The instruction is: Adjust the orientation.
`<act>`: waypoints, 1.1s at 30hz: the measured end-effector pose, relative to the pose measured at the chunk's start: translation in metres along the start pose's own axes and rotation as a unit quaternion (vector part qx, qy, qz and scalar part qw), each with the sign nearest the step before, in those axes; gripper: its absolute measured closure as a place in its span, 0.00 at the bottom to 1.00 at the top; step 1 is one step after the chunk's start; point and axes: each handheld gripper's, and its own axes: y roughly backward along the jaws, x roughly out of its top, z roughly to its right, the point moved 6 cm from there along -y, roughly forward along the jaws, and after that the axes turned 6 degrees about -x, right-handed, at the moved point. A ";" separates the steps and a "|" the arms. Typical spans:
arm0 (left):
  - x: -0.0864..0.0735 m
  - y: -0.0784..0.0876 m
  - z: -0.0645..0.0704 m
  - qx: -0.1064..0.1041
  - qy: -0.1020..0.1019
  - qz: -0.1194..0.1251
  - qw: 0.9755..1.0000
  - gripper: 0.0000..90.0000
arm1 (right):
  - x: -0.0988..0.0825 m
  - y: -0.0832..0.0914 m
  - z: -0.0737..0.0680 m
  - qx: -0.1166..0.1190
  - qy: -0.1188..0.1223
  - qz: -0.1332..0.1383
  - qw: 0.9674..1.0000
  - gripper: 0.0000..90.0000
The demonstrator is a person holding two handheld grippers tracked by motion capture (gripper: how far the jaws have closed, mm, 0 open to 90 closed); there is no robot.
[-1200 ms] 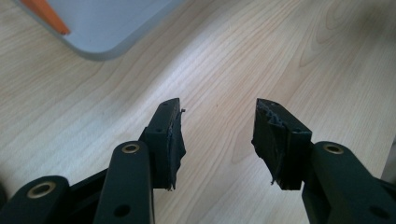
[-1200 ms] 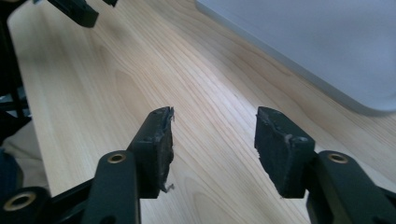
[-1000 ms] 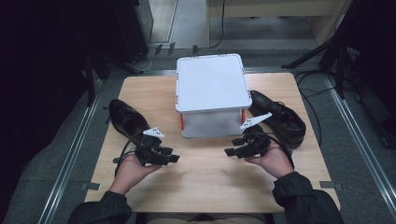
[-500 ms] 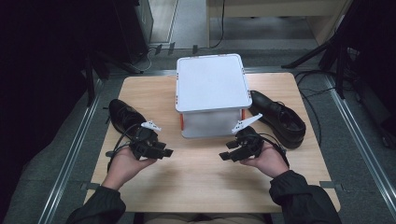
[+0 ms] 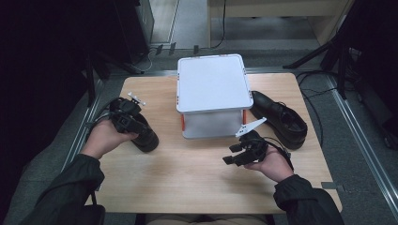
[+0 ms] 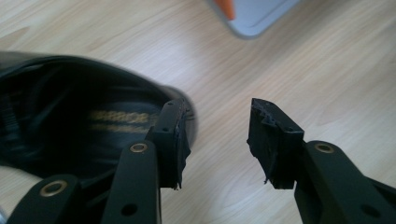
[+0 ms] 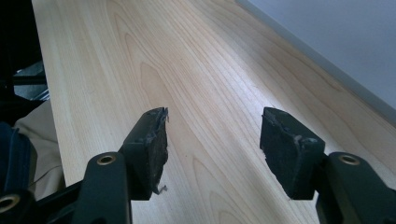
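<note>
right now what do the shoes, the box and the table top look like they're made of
Left shoe and right shoe: black, smooth with a slight sheen, likely leather or a look-alike. Box: matte white-grey with orange corner pieces, probably plastic. Table: pale, with clear grain lines in the right gripper view, so wood or wood-look laminate.

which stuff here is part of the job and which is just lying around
Likely in play:
- left shoe, under the open left gripper
- right shoe
- white box
- right gripper, open over bare wood

Just about:
- cables off the table
- tripod legs
</note>
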 end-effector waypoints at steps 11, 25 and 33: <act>0.004 -0.019 -0.020 -0.002 0.030 -0.034 0.999 0.67 | -0.004 0.002 0.004 -0.011 -0.007 -0.003 1.000 0.47; 0.009 -0.040 -0.023 -0.010 0.074 -0.066 0.995 0.84 | -0.007 -0.002 0.001 -0.018 0.004 -0.020 1.000 0.47; -0.019 -0.023 -0.028 -0.012 0.071 -0.082 0.994 0.89 | -0.009 -0.001 0.002 -0.021 0.004 -0.021 1.000 0.47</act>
